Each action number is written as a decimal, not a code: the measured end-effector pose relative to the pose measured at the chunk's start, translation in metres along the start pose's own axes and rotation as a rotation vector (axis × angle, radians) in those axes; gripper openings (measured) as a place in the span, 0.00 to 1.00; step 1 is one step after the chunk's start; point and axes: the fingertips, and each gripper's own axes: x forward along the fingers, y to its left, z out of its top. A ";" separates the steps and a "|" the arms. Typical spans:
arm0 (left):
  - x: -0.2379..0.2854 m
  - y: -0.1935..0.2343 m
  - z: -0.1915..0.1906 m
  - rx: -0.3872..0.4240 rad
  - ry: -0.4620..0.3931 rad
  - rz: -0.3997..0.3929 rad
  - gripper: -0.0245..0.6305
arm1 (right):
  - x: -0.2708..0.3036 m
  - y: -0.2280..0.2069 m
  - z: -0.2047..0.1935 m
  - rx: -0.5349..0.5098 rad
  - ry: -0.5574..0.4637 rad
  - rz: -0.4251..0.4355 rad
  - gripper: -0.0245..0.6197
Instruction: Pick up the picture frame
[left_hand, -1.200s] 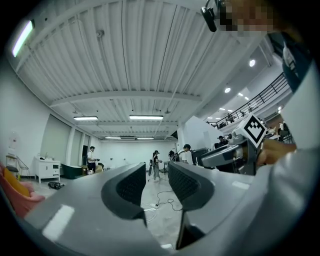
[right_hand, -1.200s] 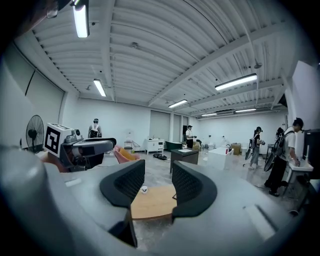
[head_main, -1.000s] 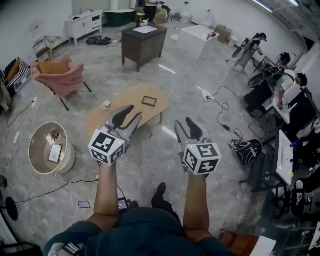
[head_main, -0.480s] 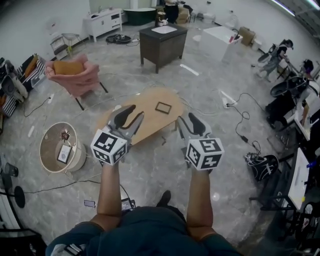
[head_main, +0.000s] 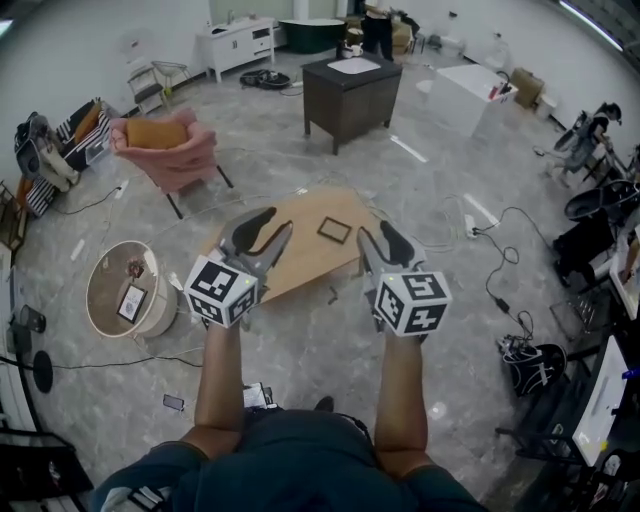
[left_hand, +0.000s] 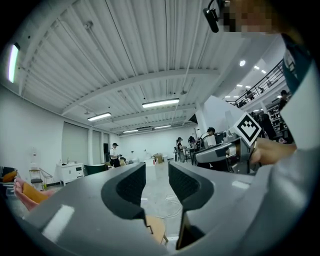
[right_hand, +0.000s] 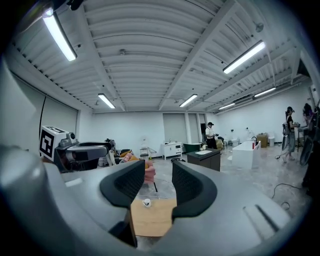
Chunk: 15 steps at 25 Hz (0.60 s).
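Note:
A small dark picture frame (head_main: 334, 230) lies flat on the low oval wooden table (head_main: 305, 262) in the head view. Both grippers are held up in front of me, above the table's near side. My left gripper (head_main: 267, 226) is open and empty, to the left of the frame. My right gripper (head_main: 379, 236) is open and empty, just right of the frame. In the left gripper view the gripper (left_hand: 156, 176) points across the room, with a corner of the table (left_hand: 156, 229) below it. The right gripper view looks between open jaws at the tabletop (right_hand: 152, 218) and a white cup (right_hand: 146, 202).
A round beige tub (head_main: 100, 285) at the left holds another small frame (head_main: 131, 301). A pink armchair (head_main: 165, 150) stands beyond it and a dark cabinet (head_main: 350, 95) behind the table. Cables (head_main: 492, 262) trail over the floor at the right. A phone (head_main: 172, 402) lies near my feet.
The view has moved forward and swung round, so the table and frame now lie closer, between the gripper tips. Both grippers have stayed open and level.

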 end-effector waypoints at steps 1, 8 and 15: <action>0.007 -0.002 -0.001 0.003 0.004 -0.001 0.25 | 0.002 -0.006 -0.001 0.004 -0.001 0.001 0.32; 0.052 -0.002 -0.009 -0.003 0.021 -0.028 0.25 | 0.015 -0.046 -0.008 0.032 0.012 -0.018 0.32; 0.119 0.013 -0.027 -0.034 -0.001 -0.104 0.25 | 0.037 -0.097 -0.013 0.036 0.032 -0.107 0.32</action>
